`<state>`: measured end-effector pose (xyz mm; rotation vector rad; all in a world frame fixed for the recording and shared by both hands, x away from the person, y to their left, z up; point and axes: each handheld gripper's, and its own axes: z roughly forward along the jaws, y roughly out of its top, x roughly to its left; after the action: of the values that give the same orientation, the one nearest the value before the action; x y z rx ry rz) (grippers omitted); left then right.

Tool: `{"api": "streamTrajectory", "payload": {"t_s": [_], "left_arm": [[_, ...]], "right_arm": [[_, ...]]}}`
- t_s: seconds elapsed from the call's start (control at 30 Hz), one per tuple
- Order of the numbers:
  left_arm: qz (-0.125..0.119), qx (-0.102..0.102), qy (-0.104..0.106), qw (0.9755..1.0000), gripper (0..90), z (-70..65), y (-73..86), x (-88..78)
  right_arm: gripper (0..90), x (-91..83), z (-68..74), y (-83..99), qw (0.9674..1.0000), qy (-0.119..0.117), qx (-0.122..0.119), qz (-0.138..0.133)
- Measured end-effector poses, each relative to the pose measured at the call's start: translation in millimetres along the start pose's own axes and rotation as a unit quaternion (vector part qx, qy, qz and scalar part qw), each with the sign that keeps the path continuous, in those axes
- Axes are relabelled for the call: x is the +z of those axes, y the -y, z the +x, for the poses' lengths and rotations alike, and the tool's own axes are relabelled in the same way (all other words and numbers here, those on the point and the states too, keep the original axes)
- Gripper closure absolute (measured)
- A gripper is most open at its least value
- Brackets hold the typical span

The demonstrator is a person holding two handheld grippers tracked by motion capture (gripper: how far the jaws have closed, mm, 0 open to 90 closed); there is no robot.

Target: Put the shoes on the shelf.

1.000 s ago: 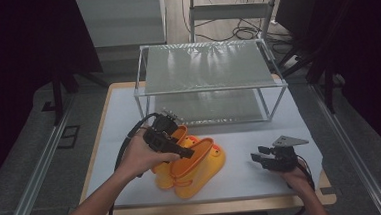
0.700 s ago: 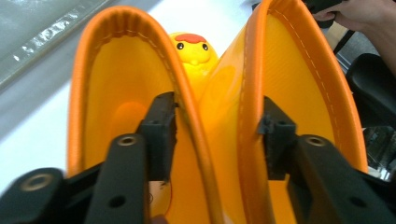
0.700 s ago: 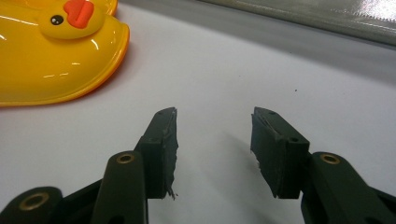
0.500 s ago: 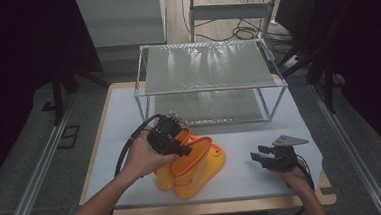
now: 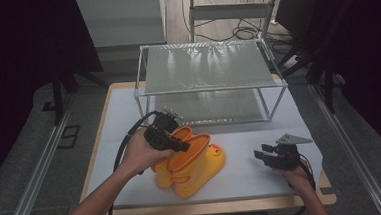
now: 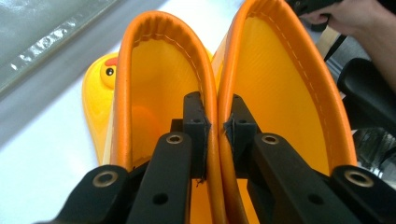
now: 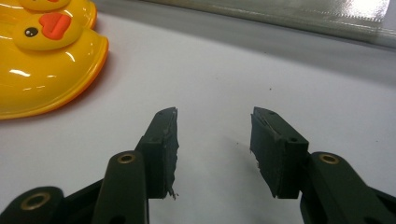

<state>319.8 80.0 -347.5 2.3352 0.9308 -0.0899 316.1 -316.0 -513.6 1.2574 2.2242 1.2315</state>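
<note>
Left hand-held gripper (image 6: pixel 215 126) just closed, pinching both yellow boots (image 5: pixel 194 162) (adjoining cuffs); wire rack (image 5: pixel 206 69) behind; right hand-held gripper (image 7: pixel 214 140) released.

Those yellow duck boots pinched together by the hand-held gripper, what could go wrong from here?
The left hand-held gripper, whose jaws have just been closing, clamps only the two touching inner rims of the yellow duck boots, so one boot might slip free when lifted. Hanging from the rims, the boots may tilt and knock the wire rack close behind. The right hand-held gripper is open, giving no support.

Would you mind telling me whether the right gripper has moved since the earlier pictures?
No. The right gripper sits at the same spot near the table's front right corner, equally far from the wire rack, jaws open.
</note>
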Motion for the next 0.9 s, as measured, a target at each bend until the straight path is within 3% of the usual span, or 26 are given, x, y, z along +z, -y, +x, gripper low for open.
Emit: {"api": "streamTrajectory", "payload": {"t_s": [0.2,0.3,0.5,0.7,0.9], "left_arm": [[-0.002,-0.009,0.021,0.9997,81.7,7.0,-7.8,-2.0],[-0.007,-0.013,0.042,0.9990,81.7,8.7,-12.5,-4.0],[-0.023,-0.011,0.061,0.9978,81.7,3.4,-21.0,-11.6],[-0.036,0.000,0.057,0.9977,81.7,-4.2,-32.8,-26.0],[-0.033,0.008,0.054,0.9980,81.7,-9.3,-38.0,-31.7]], "right_arm": [[51.1,-1.4,-1.5,0.3,1.0000,0.001,0.003,-0.004],[51.0,-2.5,-2.8,0.4,1.0000,0.003,0.006,-0.005],[51.1,-3.4,-3.4,0.4,0.9999,0.004,0.008,-0.006],[51.2,-3.9,-4.7,0.5,0.9999,0.006,0.010,-0.008],[51.6,-4.2,-6.5,0.9,0.9998,0.006,0.018,-0.006]]}}
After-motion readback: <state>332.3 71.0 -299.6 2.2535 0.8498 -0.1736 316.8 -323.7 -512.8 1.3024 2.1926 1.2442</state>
